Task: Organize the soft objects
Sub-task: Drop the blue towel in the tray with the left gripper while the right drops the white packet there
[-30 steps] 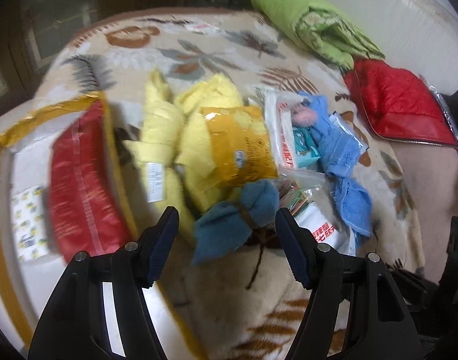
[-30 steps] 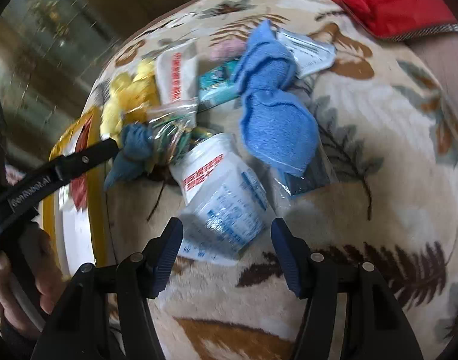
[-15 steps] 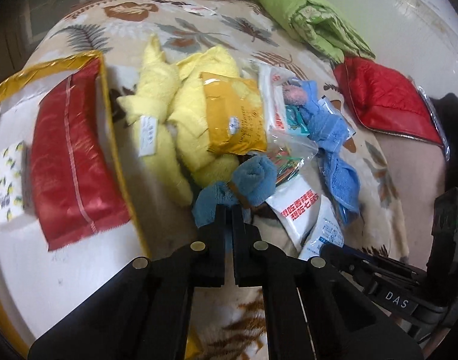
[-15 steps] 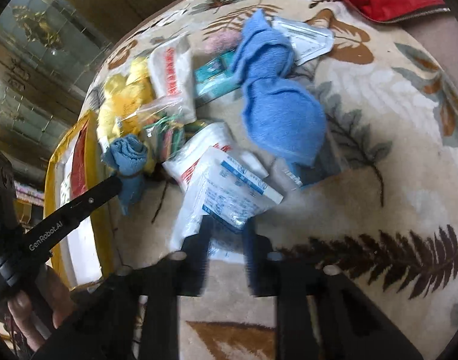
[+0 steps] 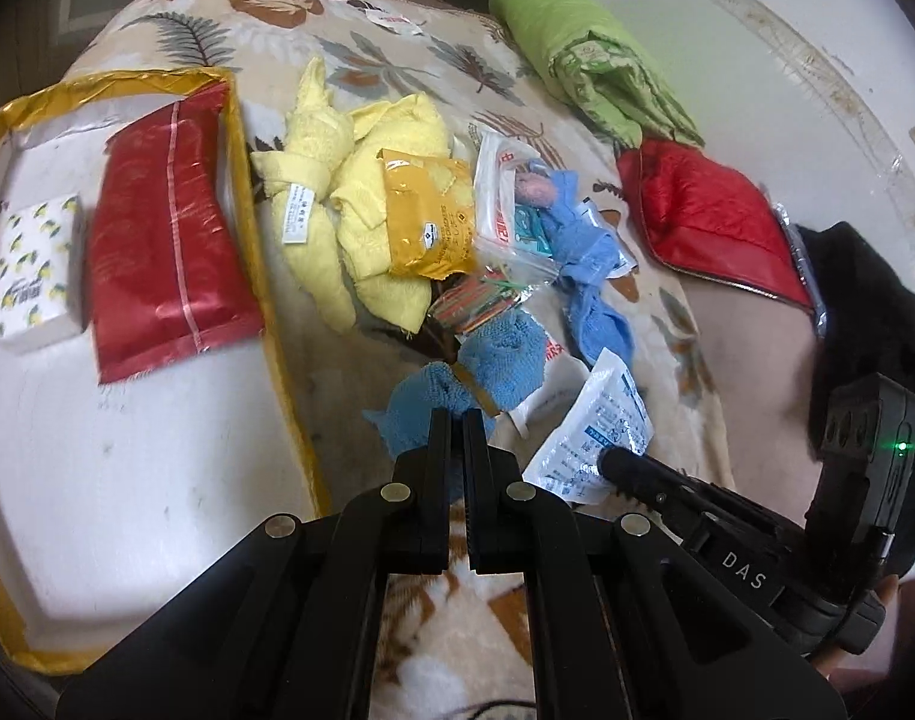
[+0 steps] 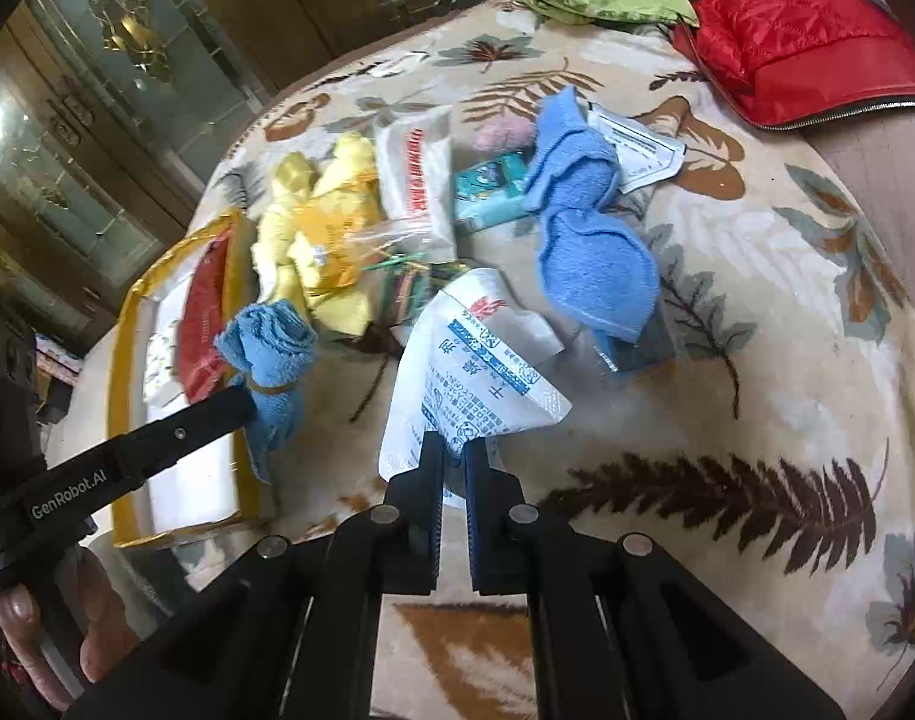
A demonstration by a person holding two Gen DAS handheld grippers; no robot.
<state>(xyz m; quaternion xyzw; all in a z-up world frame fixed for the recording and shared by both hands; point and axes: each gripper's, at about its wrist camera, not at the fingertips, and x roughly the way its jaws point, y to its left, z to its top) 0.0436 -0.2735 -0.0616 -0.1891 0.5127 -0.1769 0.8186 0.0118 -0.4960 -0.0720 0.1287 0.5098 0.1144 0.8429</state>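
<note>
Leaf-patterned blanket (image 6: pixel 757 360) spread over the bed, bearing a loose heap of soft goods beside a yellow-edged storage bag (image 5: pixel 259 276). Left gripper (image 5: pixel 455 420): jaws drawn together on the near end of a blue rolled towel (image 5: pixel 499 354), which is cinched at its waist by a tan band and hangs limp from the fingers in the right wrist view (image 6: pixel 271 354). Right gripper (image 6: pixel 451 450): jaws closing on the lower corner of a white printed pouch (image 6: pixel 475 384), the film pinched between the pads and the rest of the packet standing up from them. Inside the storage bag lie a red packet (image 5: pixel 163 228) and a lemon-print box (image 5: pixel 34 276). The remaining pile comprises yellow towels (image 5: pixel 361 192), an orange packet (image 5: pixel 427 222), a second blue cloth (image 6: pixel 589 252) and several clear bags whose contents are too blurred to identify. A green quilt (image 5: pixel 583 60) and a red padded cover (image 5: pixel 709 222) lie well apart at the far edge.

Handling judgement: the towel is light, compressible terry that sags and will not slip readily; hold taken near the band, where the roll is tightest, should keep it from unfurling, whereas a grip on a loose end may let it trail. The pouch is likely light and slick-skinned, possibly with soft filling, so a corner pinch may slide or crease; a bite further onto the sealed edge appears safer.
</note>
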